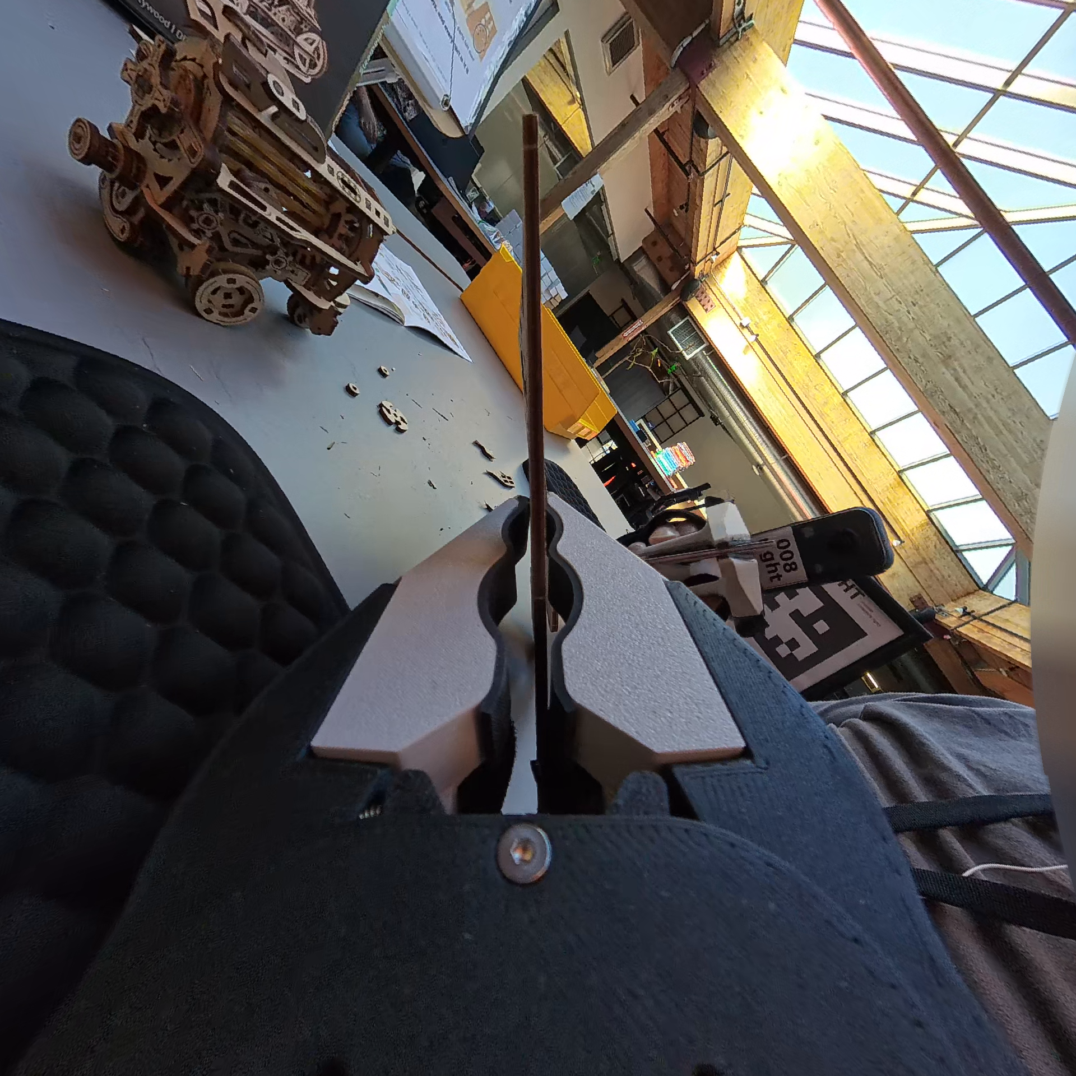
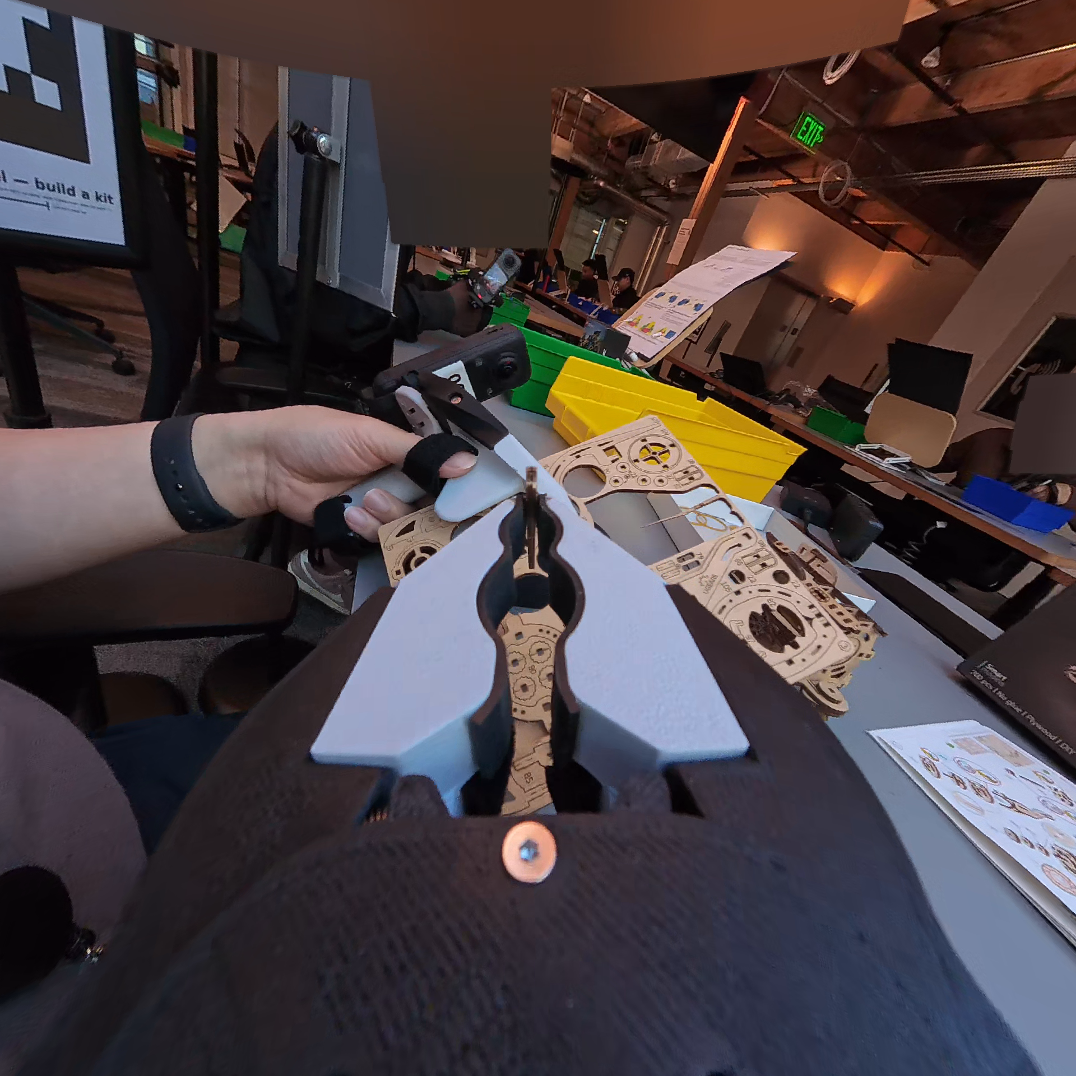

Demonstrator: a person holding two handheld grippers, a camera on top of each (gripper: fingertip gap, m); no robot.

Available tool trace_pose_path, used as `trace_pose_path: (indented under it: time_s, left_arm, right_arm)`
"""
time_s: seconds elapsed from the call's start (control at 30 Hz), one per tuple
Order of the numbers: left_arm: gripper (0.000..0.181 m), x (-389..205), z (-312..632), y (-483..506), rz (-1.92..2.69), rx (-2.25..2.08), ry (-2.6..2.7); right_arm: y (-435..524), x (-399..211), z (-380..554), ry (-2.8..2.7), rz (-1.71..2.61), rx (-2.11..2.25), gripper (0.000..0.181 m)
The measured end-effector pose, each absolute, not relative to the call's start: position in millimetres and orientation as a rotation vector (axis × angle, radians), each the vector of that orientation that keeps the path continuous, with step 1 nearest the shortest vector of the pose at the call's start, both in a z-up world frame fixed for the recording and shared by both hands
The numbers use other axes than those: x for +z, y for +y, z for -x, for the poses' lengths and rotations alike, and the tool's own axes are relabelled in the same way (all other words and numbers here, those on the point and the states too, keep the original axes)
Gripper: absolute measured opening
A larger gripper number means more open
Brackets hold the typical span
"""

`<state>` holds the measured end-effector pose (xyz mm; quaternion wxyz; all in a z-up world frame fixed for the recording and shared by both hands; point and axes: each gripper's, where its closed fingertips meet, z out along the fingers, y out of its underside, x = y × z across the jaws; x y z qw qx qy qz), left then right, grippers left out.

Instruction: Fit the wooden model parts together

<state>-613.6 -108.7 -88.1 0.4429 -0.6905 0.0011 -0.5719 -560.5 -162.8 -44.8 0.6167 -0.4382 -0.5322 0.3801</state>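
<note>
My left gripper (image 1: 534,509) is shut on a thin plywood parts sheet (image 1: 533,326), seen edge-on and sticking straight out past the tips. In the right wrist view a hand holds that gripper (image 2: 495,474) at the sheet's (image 2: 652,466) left edge, above the table. My right gripper (image 2: 531,509) is shut on a small wooden part (image 2: 531,483) that pokes out of the tips, close to the sheet's edge. It also shows in the left wrist view (image 1: 728,553), to the right. A built wooden model vehicle (image 1: 227,186) stands on the grey table.
A yellow bin (image 2: 675,419) and green bins (image 2: 541,361) sit behind the sheet. More cut plywood sheets (image 2: 780,617) lie stacked on the table (image 2: 908,844). An instruction booklet (image 2: 1001,803) and a black box (image 2: 1036,687) lie at right. Small loose wooden pieces (image 1: 393,414) lie beside a black padded mat (image 1: 116,524).
</note>
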Motion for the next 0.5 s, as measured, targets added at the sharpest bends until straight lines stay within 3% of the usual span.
trace_pose_path:
  time_s: [0.5]
  left_arm:
    - [0.001, -88, 614, -110, 1.708, -1.423, 0.003]
  right_arm:
    - [-161, -48, 575, -1.208, 1.02, 0.839, 0.001]
